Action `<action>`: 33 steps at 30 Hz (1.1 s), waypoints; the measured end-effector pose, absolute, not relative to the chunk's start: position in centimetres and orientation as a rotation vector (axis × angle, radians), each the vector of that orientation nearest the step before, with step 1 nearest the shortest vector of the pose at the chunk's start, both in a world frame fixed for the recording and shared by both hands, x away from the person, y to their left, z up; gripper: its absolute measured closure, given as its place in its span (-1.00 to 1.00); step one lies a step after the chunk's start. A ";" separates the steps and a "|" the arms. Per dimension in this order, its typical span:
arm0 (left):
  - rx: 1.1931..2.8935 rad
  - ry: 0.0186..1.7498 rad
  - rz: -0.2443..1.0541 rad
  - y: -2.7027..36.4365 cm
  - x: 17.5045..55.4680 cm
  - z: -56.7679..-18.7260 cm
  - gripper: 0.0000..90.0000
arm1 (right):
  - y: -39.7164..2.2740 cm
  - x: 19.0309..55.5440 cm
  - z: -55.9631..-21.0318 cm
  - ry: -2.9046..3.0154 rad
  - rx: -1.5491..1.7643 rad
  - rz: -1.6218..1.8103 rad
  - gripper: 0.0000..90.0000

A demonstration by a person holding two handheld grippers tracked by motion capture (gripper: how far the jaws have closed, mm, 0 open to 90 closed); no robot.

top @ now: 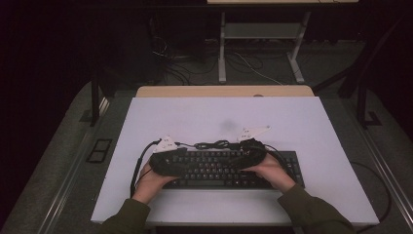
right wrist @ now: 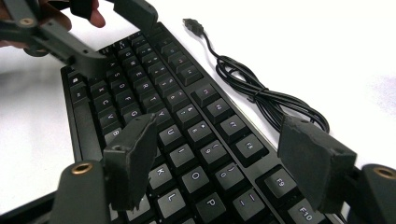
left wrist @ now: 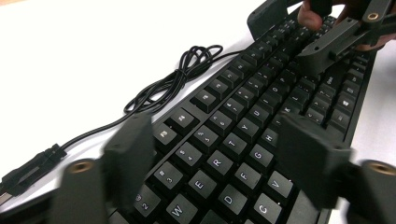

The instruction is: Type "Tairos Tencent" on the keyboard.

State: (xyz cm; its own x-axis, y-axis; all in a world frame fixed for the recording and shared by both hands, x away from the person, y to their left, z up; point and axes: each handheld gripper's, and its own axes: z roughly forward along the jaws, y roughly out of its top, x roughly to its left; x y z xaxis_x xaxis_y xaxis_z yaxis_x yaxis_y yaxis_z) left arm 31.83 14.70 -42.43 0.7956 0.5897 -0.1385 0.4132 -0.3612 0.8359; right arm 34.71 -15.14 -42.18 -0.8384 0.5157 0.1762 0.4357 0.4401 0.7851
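Keyboard (top: pixel 229 168) edges cut off beneath both spread, empty grippers, left gripper (left wrist: pixel 215 154) blurred.

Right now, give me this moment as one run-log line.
scene: black keyboard on white table | left gripper: open over keys | right gripper: open over keys | keyboard cable: bundled behind keyboard

The keyboard (left wrist: pixel 243 140) at centre frame looks like black plastic, its keycaps smooth with a slight sheen. Its cable (left wrist: pixel 173 79), upper left in the left gripper view, has a glossy rubbery sheath. The table (top: pixel 292 122) surface is matt white and smooth, with a pale wood-look edge (top: pixel 224 91) behind. The 2 sleeves (top: pixel 311 209) at the bottom look like olive cloth.
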 end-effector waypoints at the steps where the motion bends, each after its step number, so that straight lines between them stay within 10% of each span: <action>1: 2.003 0.747 0.221 14.7 31.9 -42.4 -0.18 | -15.1 34.7 -42.2 2.589 0.856 1.370 -0.38; 22: 2.050 0.773 0.124 14.4 32.5 -43.1 0.96 | -15.1 34.7 -42.1 2.587 0.852 1.366 -0.38; 33: 2.077 0.782 0.103 13.9 32.7 -43.5 0.97 | -15.1 34.6 -42.1 2.589 0.850 1.365 -0.38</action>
State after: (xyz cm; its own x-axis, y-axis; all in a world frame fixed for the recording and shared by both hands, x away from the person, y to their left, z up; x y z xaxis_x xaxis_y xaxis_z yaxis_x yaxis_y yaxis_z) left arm 32.73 13.85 -43.51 0.7975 0.5656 -0.2100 0.4916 -0.4073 0.7697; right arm 34.63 -15.10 -42.12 -0.8402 0.5150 0.1698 0.4310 0.4441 0.7855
